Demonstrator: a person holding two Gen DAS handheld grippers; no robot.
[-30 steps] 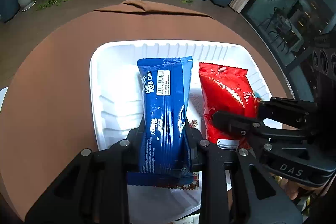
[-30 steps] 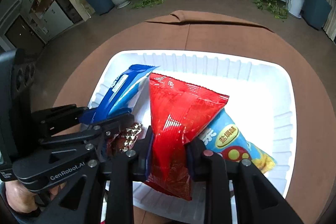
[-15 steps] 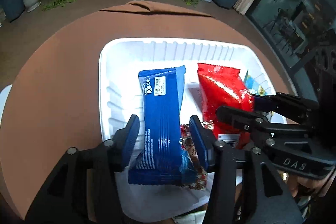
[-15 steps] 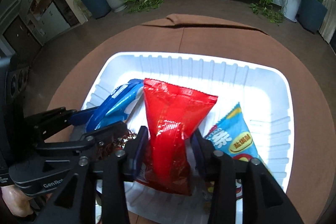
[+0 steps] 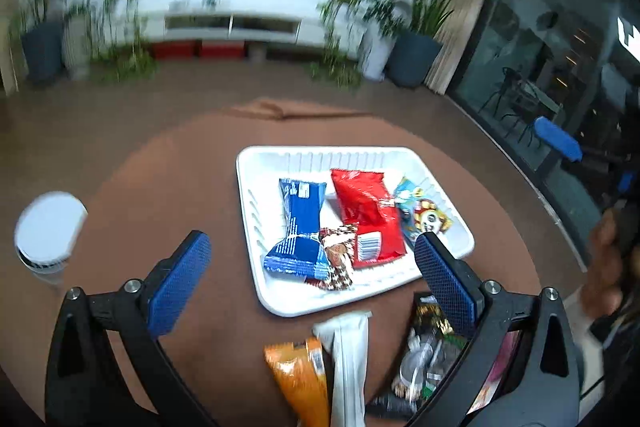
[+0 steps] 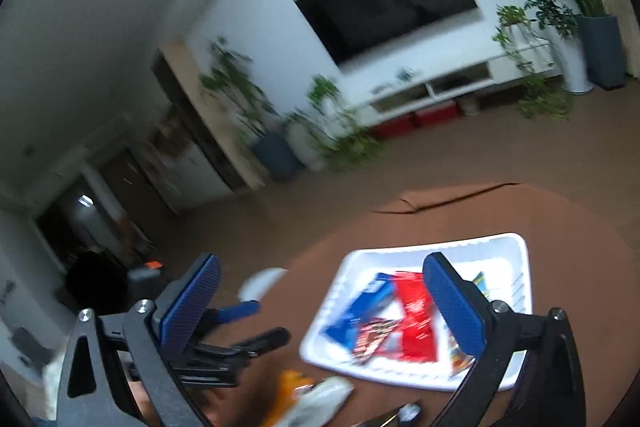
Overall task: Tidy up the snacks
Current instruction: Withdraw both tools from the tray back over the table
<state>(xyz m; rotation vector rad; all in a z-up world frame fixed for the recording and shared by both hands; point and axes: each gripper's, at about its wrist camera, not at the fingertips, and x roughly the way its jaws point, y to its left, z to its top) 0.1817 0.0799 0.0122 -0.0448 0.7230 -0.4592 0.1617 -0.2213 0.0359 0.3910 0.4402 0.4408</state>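
1. Left of frame: the left gripper (image 5: 312, 267) is opening wide and empty; the blue rectangular foil packet (image 5: 300, 229) it held a second ago now lies in the white ribbed plastic tray (image 5: 256, 227).
2. Centre: the red crinkled foil bag (image 5: 368, 217) lies beside it, released too.
3. Right: the right gripper (image 6: 320, 301) is also opening empty; unsorted packets wait on the brown tabletop (image 5: 160, 187).

Both tools share one build. The left gripper (image 5: 312, 263) and the right gripper (image 6: 320, 291) have black, triangular-cutout arms joined by round silver screws, and each finger ends in a flat blue pad (image 5: 180, 287) with a fine cross-hatched texture.
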